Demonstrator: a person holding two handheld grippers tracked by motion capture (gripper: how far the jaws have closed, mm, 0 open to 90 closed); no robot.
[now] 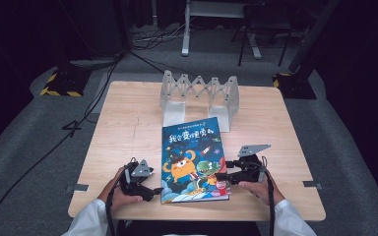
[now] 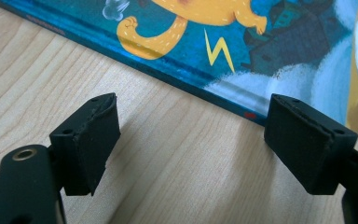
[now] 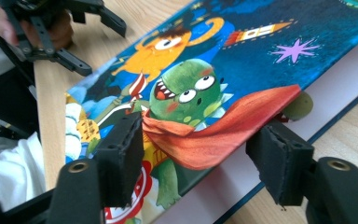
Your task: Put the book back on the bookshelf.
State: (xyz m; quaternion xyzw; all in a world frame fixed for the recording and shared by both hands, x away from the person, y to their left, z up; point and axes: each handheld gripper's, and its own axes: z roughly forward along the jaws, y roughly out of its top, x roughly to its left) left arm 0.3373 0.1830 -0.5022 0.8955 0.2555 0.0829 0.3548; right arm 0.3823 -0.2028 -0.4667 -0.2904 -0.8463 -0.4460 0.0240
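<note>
A picture book (image 1: pixel 192 157) with a blue cover, an orange monster and a green one lies flat on the wooden table (image 1: pixel 128 123). My left gripper (image 1: pixel 156 191) rests by the book's near left corner. In the left gripper view it (image 2: pixel 191 140) stands open over bare wood, the book's edge (image 2: pixel 223 93) just ahead of its jaws. My right gripper (image 1: pixel 222 172) is at the book's near right edge. In the right gripper view its jaws (image 3: pixel 200 158) are open astride the cover's edge (image 3: pixel 242 140), which is lifted a little off a white page (image 3: pixel 307 126).
A white folding accordion rack (image 1: pixel 199 96) stands at the table's back, just beyond the book's top edge. The left gripper (image 3: pixel 105 46) and the hand holding it appear at the top left of the right gripper view. Cables run across the grey floor around the table.
</note>
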